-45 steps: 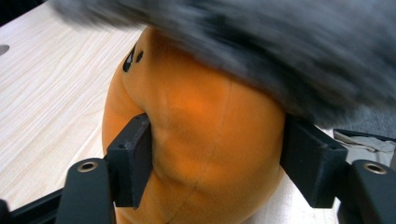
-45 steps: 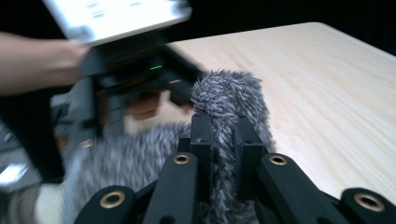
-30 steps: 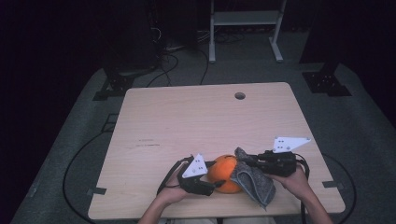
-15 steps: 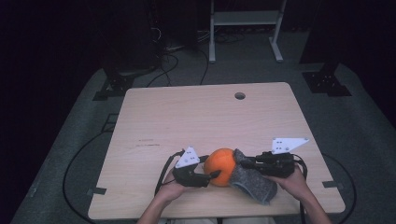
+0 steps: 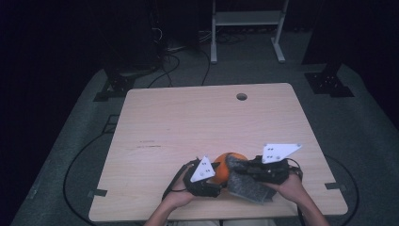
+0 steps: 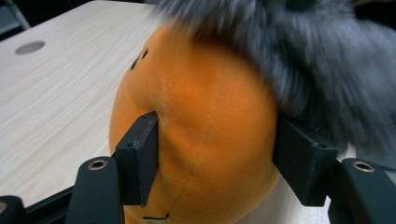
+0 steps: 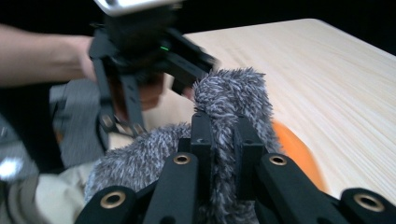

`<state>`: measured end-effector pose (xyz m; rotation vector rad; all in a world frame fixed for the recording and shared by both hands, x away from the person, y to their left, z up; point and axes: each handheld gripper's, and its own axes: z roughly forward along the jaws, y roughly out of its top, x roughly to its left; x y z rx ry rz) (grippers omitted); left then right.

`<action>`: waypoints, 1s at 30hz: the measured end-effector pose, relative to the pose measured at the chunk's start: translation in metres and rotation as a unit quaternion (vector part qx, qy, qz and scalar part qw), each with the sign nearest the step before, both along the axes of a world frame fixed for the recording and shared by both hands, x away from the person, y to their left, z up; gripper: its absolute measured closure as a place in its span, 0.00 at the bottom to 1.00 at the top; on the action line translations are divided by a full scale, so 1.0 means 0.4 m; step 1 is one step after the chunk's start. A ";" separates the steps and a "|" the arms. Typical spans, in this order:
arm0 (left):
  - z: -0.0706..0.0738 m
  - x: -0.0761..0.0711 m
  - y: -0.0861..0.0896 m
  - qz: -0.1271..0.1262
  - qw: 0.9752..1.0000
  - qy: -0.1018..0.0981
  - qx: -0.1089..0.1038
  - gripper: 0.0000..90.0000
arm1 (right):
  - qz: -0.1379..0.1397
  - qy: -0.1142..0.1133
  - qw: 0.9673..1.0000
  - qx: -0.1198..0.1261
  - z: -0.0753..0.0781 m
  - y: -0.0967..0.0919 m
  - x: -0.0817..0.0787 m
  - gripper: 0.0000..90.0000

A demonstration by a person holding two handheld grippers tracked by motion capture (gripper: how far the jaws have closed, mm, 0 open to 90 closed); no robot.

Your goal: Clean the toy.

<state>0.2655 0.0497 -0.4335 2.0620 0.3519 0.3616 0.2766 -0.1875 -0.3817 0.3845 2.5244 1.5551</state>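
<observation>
An orange plush ball (image 5: 223, 165) sits near the table's front edge, between the two grippers. My left gripper (image 5: 219, 179) is shut on it, and its pads (image 6: 140, 156) dent the ball (image 6: 210, 126) on both sides. The jaws have just been closing a little further on it. My right gripper (image 5: 239, 170) is shut on a fold of grey furry cloth (image 7: 233, 88). The cloth (image 5: 251, 187) hangs from the right gripper (image 7: 224, 140) and drapes over the ball's right and upper side (image 6: 317, 60). The ball's lower part is hidden.
The light wooden table (image 5: 197, 122) has a round cable hole (image 5: 242, 96) near its far edge. A metal stand (image 5: 247, 28), cables and dark floor lie beyond the table. A person's forearms enter from the bottom edge.
The right gripper has brought the grey cloth up and leftwards, so it now lies over the ball's top right. The ball and left gripper have shifted slightly away from the front edge.
</observation>
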 end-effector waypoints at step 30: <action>0.008 0.019 0.020 0.042 0.998 -0.018 -0.033 0.45 | -0.046 0.029 0.997 0.049 -0.020 -0.039 0.034 0.90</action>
